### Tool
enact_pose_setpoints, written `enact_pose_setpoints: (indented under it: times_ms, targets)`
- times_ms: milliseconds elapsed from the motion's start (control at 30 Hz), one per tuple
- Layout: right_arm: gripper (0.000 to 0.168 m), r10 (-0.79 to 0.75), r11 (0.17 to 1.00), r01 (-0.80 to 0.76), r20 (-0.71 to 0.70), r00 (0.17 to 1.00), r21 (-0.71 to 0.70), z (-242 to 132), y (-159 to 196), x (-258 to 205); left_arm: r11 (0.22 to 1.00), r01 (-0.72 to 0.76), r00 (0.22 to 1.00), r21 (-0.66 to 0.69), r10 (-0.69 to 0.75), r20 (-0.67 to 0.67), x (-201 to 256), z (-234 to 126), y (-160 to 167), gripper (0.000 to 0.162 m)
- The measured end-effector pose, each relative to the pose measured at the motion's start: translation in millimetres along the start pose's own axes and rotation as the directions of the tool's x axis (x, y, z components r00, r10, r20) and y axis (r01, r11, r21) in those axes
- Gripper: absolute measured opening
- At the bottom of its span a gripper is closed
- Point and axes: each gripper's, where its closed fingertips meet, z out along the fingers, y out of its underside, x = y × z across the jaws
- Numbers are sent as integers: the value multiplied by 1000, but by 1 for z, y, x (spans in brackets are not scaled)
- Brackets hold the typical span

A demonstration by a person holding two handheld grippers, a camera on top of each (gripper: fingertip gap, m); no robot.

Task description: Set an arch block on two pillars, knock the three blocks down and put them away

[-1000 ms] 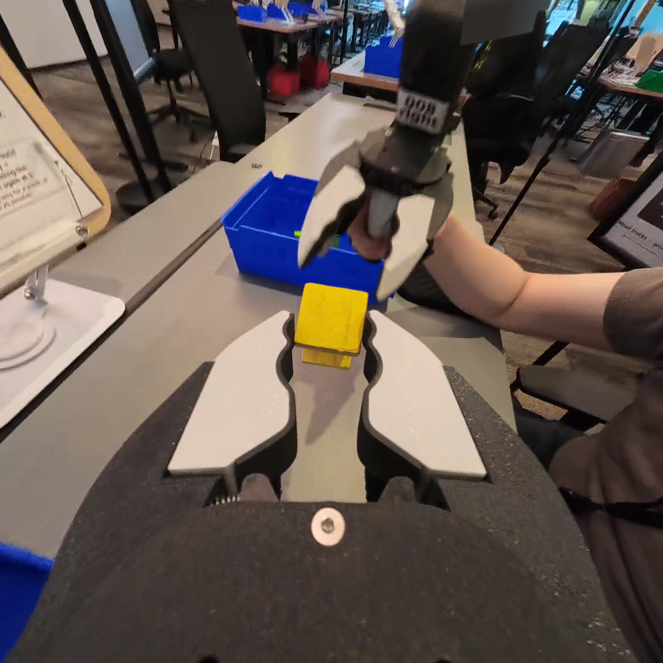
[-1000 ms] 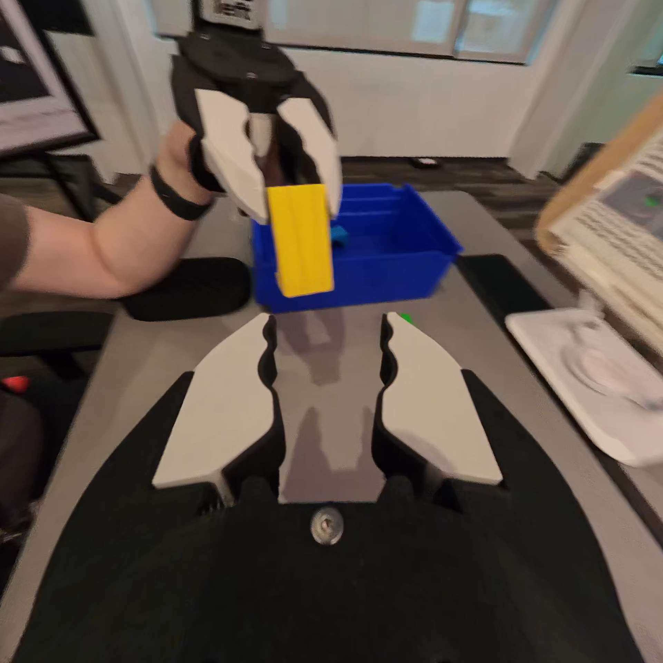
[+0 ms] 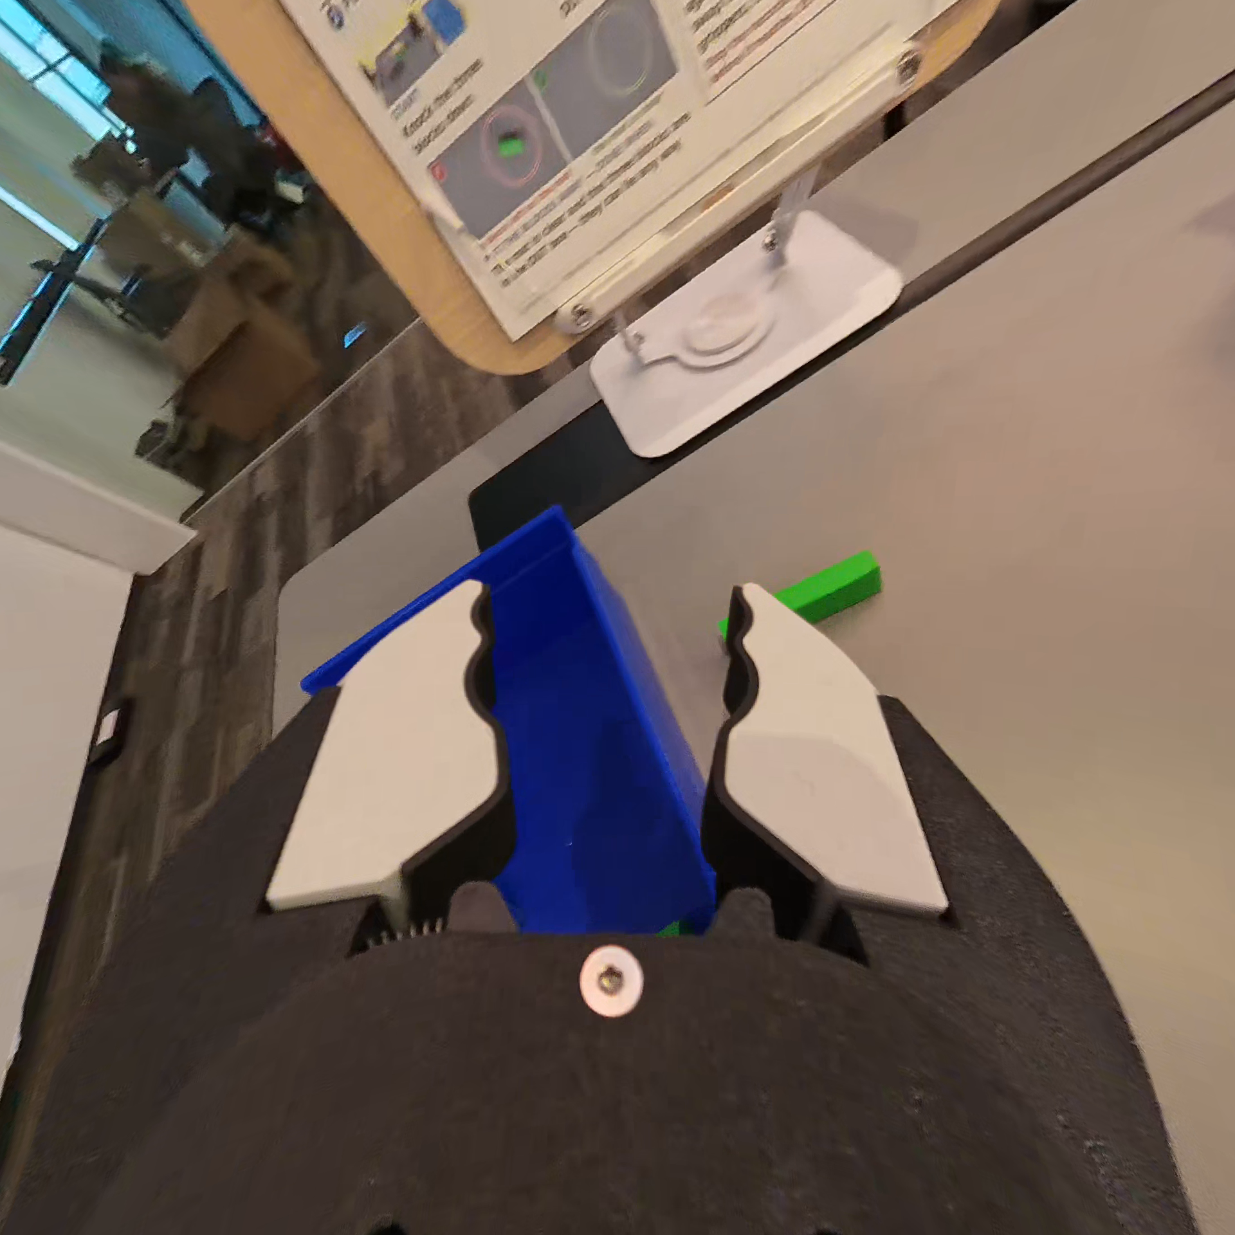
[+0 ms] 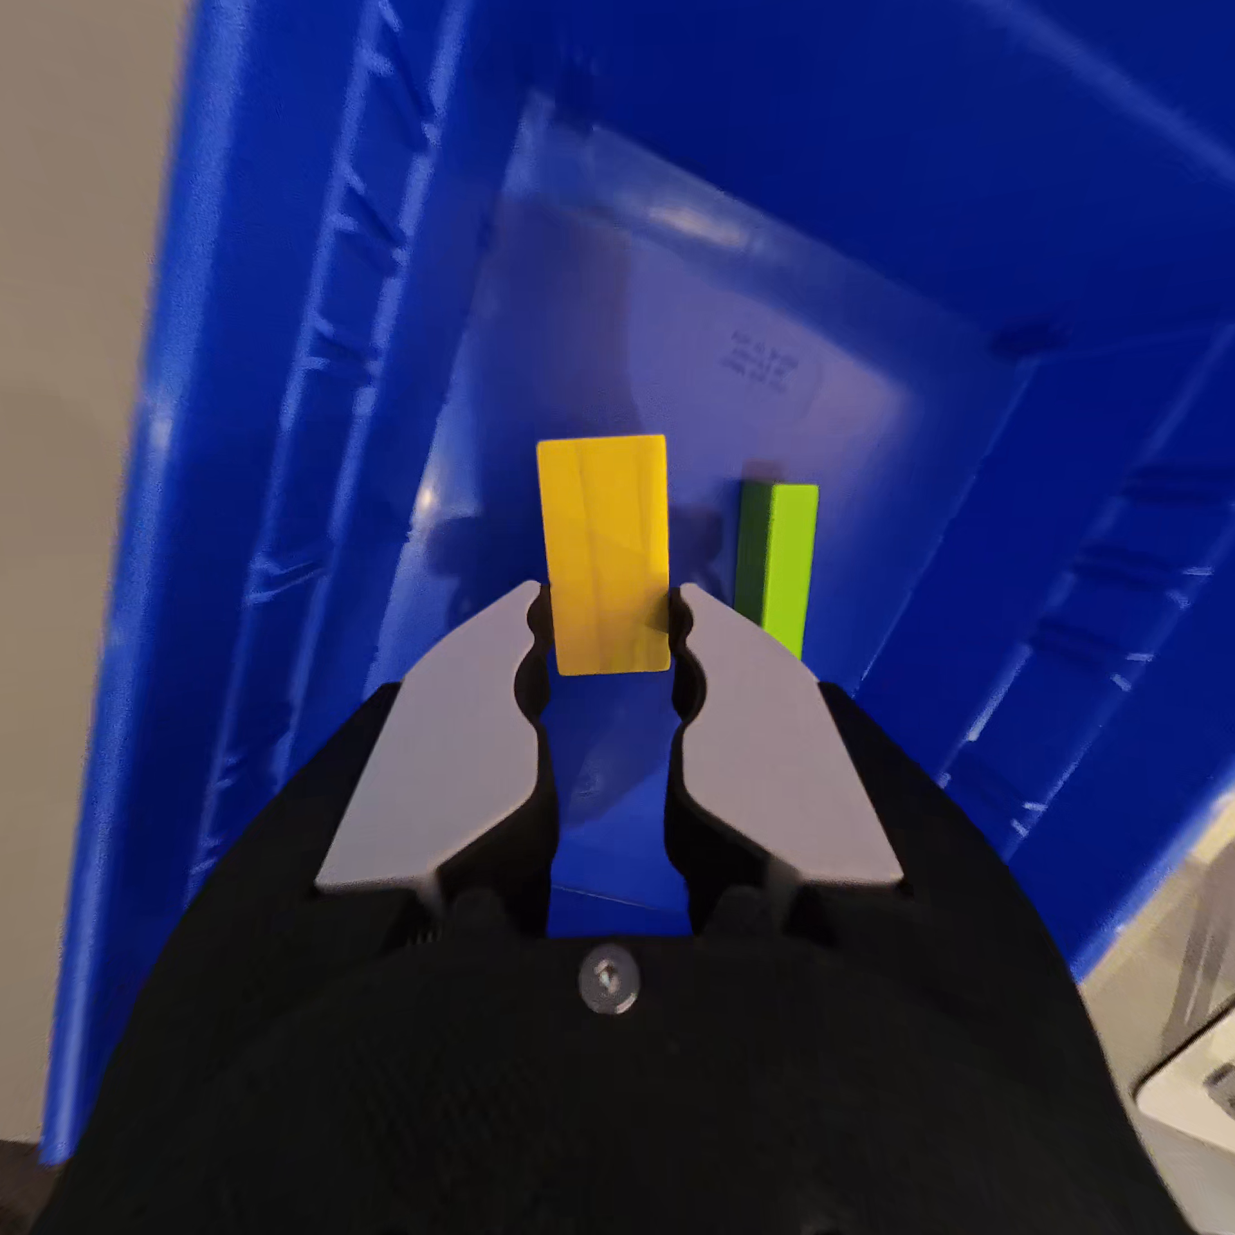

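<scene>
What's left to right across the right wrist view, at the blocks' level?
Grey table → blue bin's left wall → yellow block → green block → blue bin's right wall.

your left gripper [image 3: 605,625] hangs with its jaws spread wide and nothing between them, tilted over the near wall of the blue bin [image 3: 588,735]. a green block [image 3: 832,591] lies flat on the grey table [image 3: 1036,601] just right of the bin, partly hidden behind your right finger [image 3: 802,735]. farther off, a white-based stand [image 3: 748,354] holds an instruction sheet [image 3: 568,133].
</scene>
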Motion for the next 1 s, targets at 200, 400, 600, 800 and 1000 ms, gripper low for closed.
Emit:
enact_pose_setpoints:
  times_ms: [200,400,600,800,1000]
  targets:
    - [36,-13,990,13,5,1000,-137,18,19,4,998,-29,999,-57,30,17,0,10,11,68]
    - [39,-56,998,55,-24,998,-18,0,2,6,995,-59,995,-84,52,-84,20,15,16,68]
    - [39,-55,992,56,-15,998,117,-28,-9,10,965,-259,907,-42,228,-353,65,16,23,58]
    - [39,-48,979,47,-3,999,197,-44,-18,15,798,-590,697,-121,428,-575,95,50,39,45]
    - [41,-80,975,77,6,997,210,-46,-21,12,608,-764,574,-216,488,-657,101,100,61,46]
